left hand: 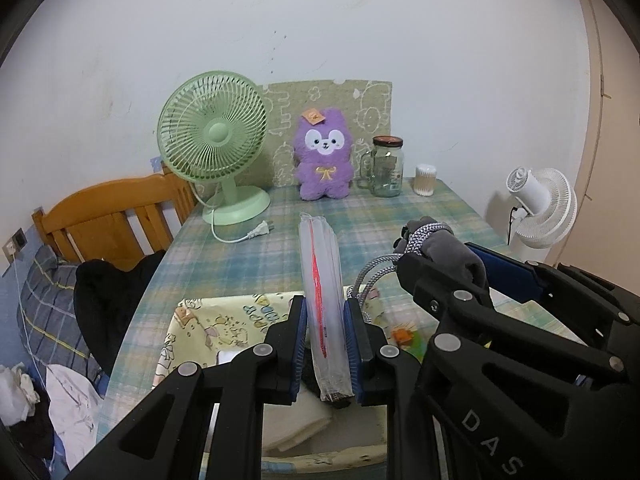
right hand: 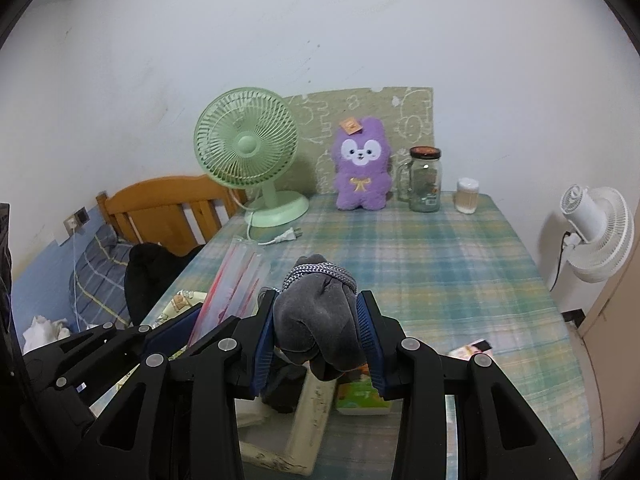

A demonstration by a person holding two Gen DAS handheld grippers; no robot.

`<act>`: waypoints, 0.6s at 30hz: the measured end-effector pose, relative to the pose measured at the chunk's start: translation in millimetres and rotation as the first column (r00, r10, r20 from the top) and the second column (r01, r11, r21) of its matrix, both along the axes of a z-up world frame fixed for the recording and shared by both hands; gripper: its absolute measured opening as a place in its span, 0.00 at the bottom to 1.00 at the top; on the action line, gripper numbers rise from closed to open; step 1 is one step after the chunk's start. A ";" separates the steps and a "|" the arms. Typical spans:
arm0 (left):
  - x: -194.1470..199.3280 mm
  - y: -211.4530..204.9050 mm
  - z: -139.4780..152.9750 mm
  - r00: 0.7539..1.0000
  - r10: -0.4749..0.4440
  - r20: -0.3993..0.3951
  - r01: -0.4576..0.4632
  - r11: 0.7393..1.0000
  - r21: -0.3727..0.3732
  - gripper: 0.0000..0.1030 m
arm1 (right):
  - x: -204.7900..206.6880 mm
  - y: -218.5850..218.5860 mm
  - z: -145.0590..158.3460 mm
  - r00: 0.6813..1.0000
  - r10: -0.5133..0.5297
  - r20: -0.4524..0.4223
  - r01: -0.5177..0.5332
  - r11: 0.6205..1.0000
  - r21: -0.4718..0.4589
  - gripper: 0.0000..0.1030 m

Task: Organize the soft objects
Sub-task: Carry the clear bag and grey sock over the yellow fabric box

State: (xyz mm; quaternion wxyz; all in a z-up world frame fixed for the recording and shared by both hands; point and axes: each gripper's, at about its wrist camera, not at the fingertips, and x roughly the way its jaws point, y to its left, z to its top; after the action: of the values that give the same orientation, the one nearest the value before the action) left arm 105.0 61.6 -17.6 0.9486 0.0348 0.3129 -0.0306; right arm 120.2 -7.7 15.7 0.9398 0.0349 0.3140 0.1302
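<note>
Grey velvety fabric bundle bound with silver-white braided cord point(right hand: 316, 320): clamped in my right gripper point(right hand: 318, 340), above the plaid-covered table point(right hand: 440, 272). Clear zip plastic bag with red strip point(left hand: 324, 304): pinched in my left gripper point(left hand: 326, 344). Risk: slick bag slipping; loose cord snagging the cream printed storage box point(left hand: 208, 320).

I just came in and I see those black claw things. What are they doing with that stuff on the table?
A person is tidying soft things with two hand-held grippers. The left gripper is shut on a clear plastic bag with a red strip, held up on edge. The right gripper is shut on a grey cloth bundle wrapped with a braided cord. Both are held above a box at the near end of the table. The purple plush toy sits untouched by the wall.
</note>
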 end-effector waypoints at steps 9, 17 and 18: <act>7.4 30.3 -18.4 0.998 0.043 -0.038 -0.044 0.999 -0.007 0.17 | 13.5 32.5 -19.7 0.998 0.055 -0.042 -0.055 0.998 0.000 0.42; 13.0 52.2 -35.3 0.993 0.076 -0.086 -0.076 0.997 0.001 0.18 | 22.1 55.8 -40.2 0.991 0.100 -0.087 -0.100 0.995 0.007 0.42; 13.4 54.8 -37.4 0.992 0.080 -0.093 -0.080 0.997 0.002 0.18 | 23.2 58.4 -43.0 0.990 0.105 -0.094 -0.104 0.995 0.009 0.42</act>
State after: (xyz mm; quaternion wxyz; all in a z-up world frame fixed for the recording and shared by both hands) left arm 118.4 116.4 -55.0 0.9335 0.0201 0.3580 0.0058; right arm 143.3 50.7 -27.3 0.9157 0.0266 0.3592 0.1781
